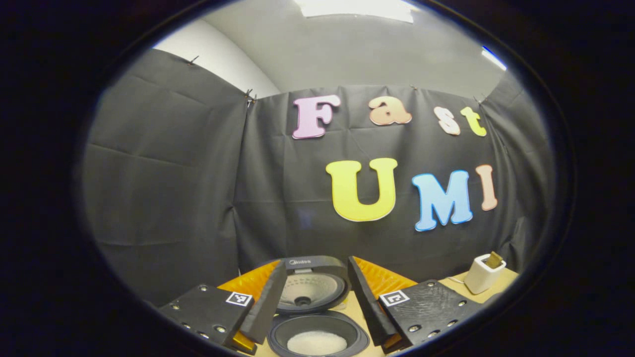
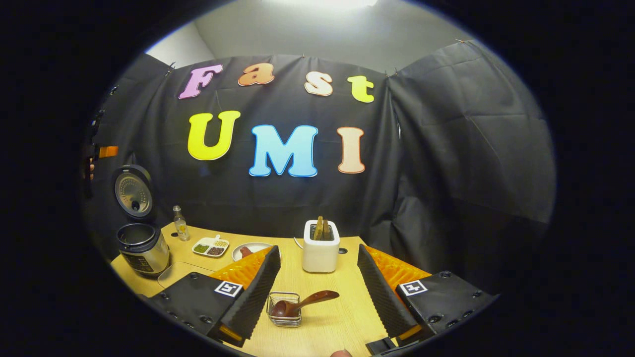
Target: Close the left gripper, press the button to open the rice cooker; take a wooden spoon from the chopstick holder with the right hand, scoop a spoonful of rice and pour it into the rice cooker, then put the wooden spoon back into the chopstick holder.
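Note:
The rice cooker (image 1: 317,327) stands open just below my left gripper (image 1: 317,263), lid (image 1: 311,287) raised and white rice (image 1: 316,342) in its pot. This gripper is open and holds nothing. The white chopstick holder (image 1: 485,273) is at the far right. In the right gripper view, my right gripper (image 2: 318,249) is open over the table. Between its fingers lies a brown wooden spoon (image 2: 303,301), its bowl in a small wire basket (image 2: 284,310). Behind it stands the chopstick holder (image 2: 321,248) with wooden handles (image 2: 320,227) sticking up. The open cooker (image 2: 142,245) is at the far left.
On the wooden table (image 2: 342,322) near the cooker are a small bottle (image 2: 179,223), a divided dish of beans (image 2: 211,246) and a white plate (image 2: 250,249). Black cloth walls close the back and sides. Part of the other gripper (image 2: 101,151) shows above the cooker.

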A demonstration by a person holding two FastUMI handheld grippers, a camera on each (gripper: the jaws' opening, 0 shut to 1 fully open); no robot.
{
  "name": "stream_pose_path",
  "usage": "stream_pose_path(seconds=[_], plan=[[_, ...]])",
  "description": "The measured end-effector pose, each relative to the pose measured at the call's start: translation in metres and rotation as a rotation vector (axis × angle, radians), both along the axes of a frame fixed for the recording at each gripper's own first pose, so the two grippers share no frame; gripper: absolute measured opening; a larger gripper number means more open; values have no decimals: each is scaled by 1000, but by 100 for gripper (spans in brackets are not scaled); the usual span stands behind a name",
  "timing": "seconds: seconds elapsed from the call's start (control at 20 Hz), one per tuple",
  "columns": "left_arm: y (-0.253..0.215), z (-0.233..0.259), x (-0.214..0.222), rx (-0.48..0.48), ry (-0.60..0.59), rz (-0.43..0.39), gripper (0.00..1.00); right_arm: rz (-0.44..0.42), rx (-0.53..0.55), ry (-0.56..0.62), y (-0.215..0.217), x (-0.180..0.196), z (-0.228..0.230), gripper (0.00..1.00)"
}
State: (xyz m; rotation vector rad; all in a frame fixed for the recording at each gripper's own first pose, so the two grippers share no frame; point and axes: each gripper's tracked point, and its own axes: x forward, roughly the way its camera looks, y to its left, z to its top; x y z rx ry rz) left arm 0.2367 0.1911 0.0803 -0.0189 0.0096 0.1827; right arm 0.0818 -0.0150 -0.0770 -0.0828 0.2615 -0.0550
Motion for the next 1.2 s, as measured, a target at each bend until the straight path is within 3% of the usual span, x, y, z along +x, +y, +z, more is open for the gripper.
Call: stream_pose_path(seconds=[0.05, 0.1, 0.25, 0.3, 0.4, 0.45, 0.55, 0.6, 0.65, 0.9, 1.2], plan=[[8, 2, 13, -12, 1, 1, 76, -6, -3, 2, 1, -1, -1, 94], [12, 4, 24, -23, 0, -3, 76, -13, -6, 6, 3, -2, -2, 99], [32, -1, 66, -39, 20, 1, 76, -30, -7, 10, 9, -5, -5, 94], [37, -6, 80, -45, 34, 0, 76, -37, -7, 15, 10, -7, -7, 99], [51, -18, 104, -57, 55, 7, 75, -48, -5, 23, 14, -9, -10, 99], [54, -25, 115, -60, 67, 9, 76, -52, -7, 28, 16, -10, -12, 94], [60, -41, 143, -55, 97, 19, 75, -57, -17, 40, 19, -13, -17, 99], [61, -48, 156, -51, 113, 18, 75, -58, -23, 43, 21, -13, -17, 94], [62, -58, 161, -51, 131, 18, 75, -56, -28, 46, 23, -13, -17, 99], [63, -72, 169, -99, 150, 29, 80, -35, -47, 38, 32, -9, -14, 97], [48, -83, 138, -84, 164, 23, 81, 10, -28, 28, 36, -1, -12, 99]])
